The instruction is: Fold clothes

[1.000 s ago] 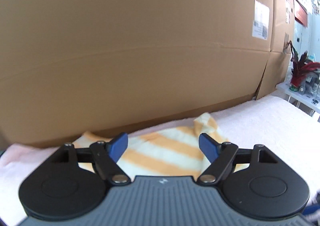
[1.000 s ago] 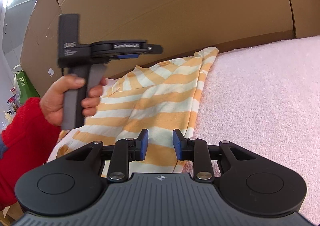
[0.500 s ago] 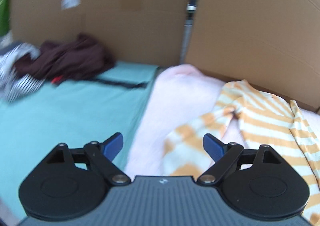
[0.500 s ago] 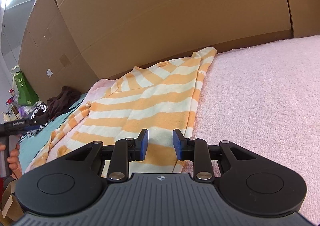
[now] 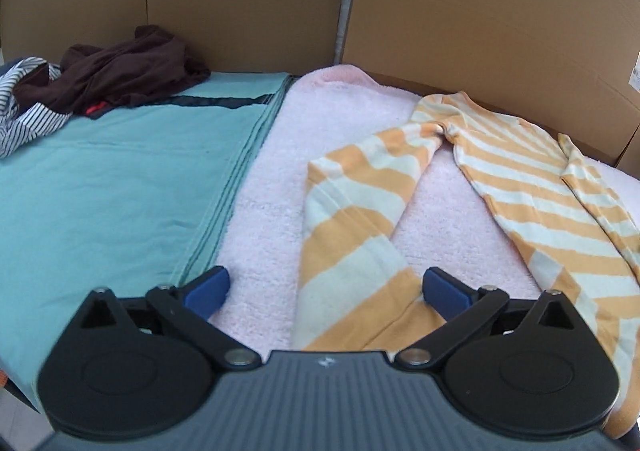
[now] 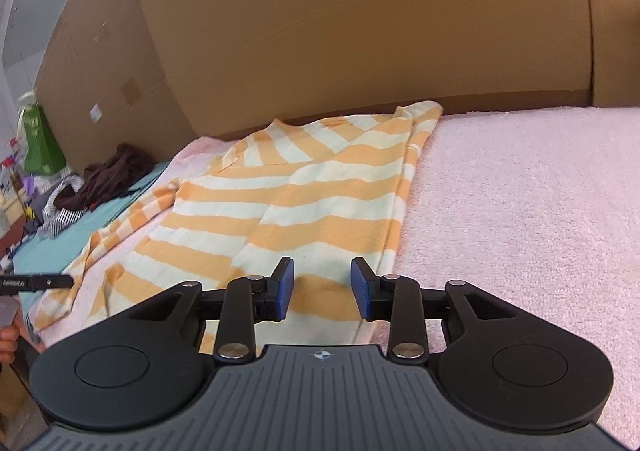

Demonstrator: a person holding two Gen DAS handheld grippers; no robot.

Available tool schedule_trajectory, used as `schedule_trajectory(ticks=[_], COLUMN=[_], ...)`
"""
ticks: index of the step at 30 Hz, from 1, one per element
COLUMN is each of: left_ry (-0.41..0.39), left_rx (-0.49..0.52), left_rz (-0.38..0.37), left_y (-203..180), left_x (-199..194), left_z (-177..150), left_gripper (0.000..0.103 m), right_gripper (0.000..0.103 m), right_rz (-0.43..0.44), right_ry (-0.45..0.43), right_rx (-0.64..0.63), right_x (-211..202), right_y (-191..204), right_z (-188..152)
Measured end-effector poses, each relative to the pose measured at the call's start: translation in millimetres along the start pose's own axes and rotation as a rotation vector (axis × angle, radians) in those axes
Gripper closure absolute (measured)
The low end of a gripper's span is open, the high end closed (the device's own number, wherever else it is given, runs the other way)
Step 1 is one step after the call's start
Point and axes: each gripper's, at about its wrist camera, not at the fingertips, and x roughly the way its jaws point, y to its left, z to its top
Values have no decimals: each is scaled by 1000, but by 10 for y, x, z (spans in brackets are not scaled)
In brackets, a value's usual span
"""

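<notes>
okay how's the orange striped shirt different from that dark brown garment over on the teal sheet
The orange striped shirt is spread out on the pink towel; the dark brown garment is bunched in a heap on the teal sheet. The shirt is striped orange and cream; the garment is plain dark. Neither is folded yet.

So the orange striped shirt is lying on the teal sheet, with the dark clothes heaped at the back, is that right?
Not quite. In the left wrist view the orange striped shirt lies on the pink towel, beside the teal sheet. The dark clothes are heaped at the back.
</notes>
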Motion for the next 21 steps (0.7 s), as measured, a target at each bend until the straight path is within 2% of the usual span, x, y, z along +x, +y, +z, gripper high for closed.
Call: schedule_trajectory(ticks=[1,4,8,10,11,13,15,18,21], left_ry=[-1,-7,-25,-36,-35,-40,-74,-147,-123], left_rx=[-6,-23,6,18,17,14,16,48,64], left_rz=[-6,-21,-14,-9,-1,7,-25,-98,-85], left_y=[14,63,56,62,72,89,82,16,-1], left_x=[-4,-30,-80,-107,-129,-191,-315,-503,-451], left_z=[0,-8,-46,-50,-33,8,72,164,178], left_gripper=[1,4,9,12,15,17,15,9,7], right_gripper=[65,57,56,57,66,95,96,96,96], right_rz=[79,307,388,399,392,382,413,505,592], right_ry=[23,166,269,254,250,259,261,260,286], right_rx=[-24,-44,-57,-68,-88,-129,-148,-162,-180], right_x=[-31,28,159,155,156,178,200,272,503], right_y=[111,467,748,799,837,922,1005,1227,1567], right_z=[7,-32,-174,-223,-232,-245,-234,-197,-197])
